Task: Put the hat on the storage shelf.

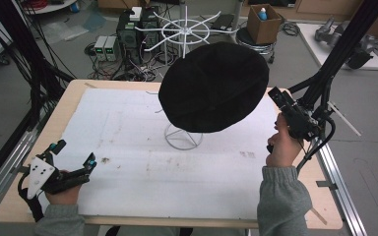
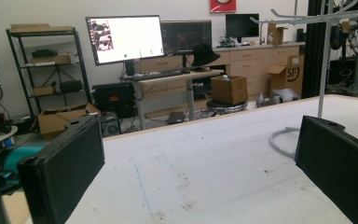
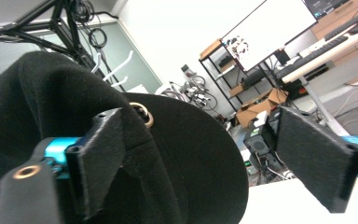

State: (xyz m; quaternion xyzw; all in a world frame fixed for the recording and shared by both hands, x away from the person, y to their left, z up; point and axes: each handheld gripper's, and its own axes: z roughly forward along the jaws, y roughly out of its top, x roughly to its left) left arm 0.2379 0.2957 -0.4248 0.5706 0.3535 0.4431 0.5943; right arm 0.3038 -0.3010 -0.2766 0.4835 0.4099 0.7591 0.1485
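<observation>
Room: workshop with a grey floor, computer towers point(image 1: 128, 34) and cables behind the surface, and a cardboard box point(image 1: 263, 23) on a stool.
Surface, high view: wooden surface point(image 1: 69, 105) topped by a stained white mat point(image 1: 142, 162).
Stand, high view: white wire hat stand point(image 1: 182, 34) with spoked arms rises from a ring base point(image 1: 181, 137) on the mat.
Hat, high view: black hat point(image 1: 214, 86) hangs tilted over the stand, above the mat's far middle.
Left hand-held gripper, high view: left hand-held gripper point(image 1: 74, 160) lies low over the near left corner of the mat, jaws spread and empty, well apart from the hat.
Right hand-held gripper, high view: right hand-held gripper point(image 1: 278, 98) is raised at the right edge, its tip just beside the hat's brim; a hand point(image 1: 283, 147) in a grey sleeve grips it.
Left gripper view: both black jaws stand wide apart with bare mat between them; stand's pole point(image 2: 325, 60) and part of its base sit ahead right; a lit monitor point(image 2: 125, 39) on a desk and a metal shelf point(image 2: 46, 70) lie beyond.
Right gripper view: jaws released and wide; the left jaw lies against the hat's black fabric point(image 3: 177, 154) near a small brass eyelet point(image 3: 142, 113); whether it touches I cannot tell; nothing is clamped.
</observation>
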